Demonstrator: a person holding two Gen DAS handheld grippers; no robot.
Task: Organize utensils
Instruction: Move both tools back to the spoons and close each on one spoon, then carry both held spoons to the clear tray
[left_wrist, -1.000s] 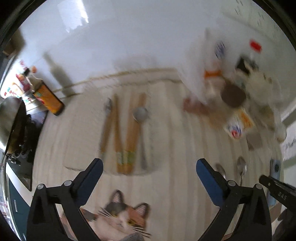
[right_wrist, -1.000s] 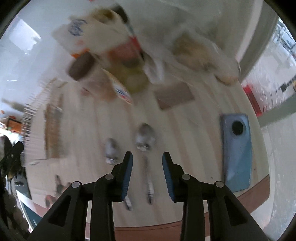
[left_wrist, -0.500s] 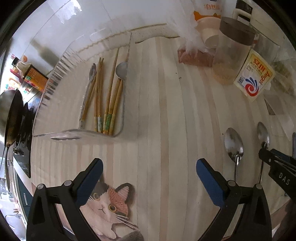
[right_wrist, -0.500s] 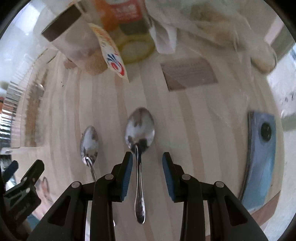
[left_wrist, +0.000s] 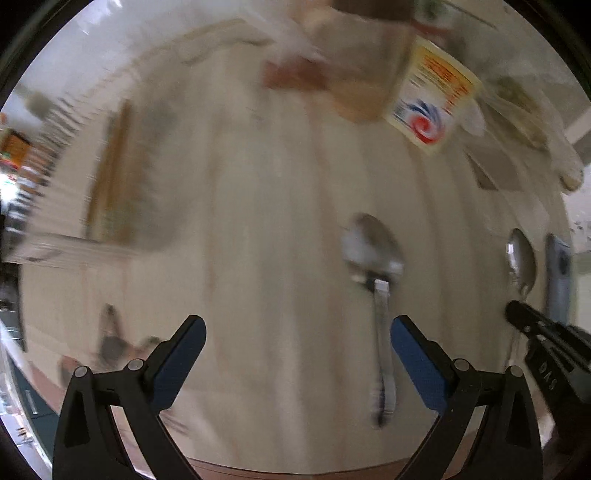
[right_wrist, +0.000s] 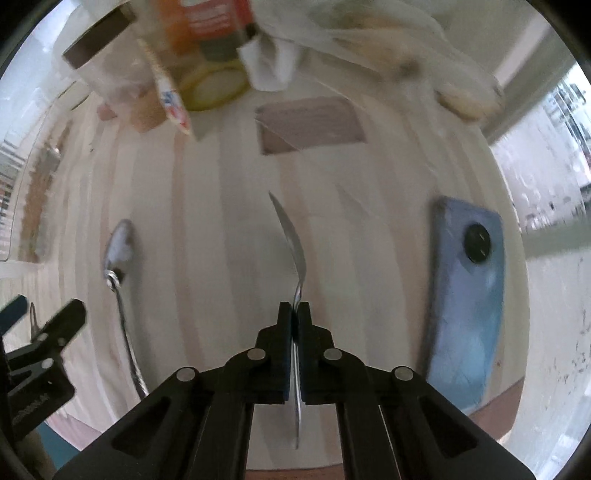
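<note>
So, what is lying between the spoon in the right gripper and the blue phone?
Nothing. In the right wrist view, only bare wooden tabletop separates the held spoon from the phone.

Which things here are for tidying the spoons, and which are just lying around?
For the job:
- held spoon, clamped in the right gripper
- other spoon on the table, ahead of the open left gripper
- clear tray with chopsticks

Just lying about:
- blue phone
- yellow packet
- brown card
</note>
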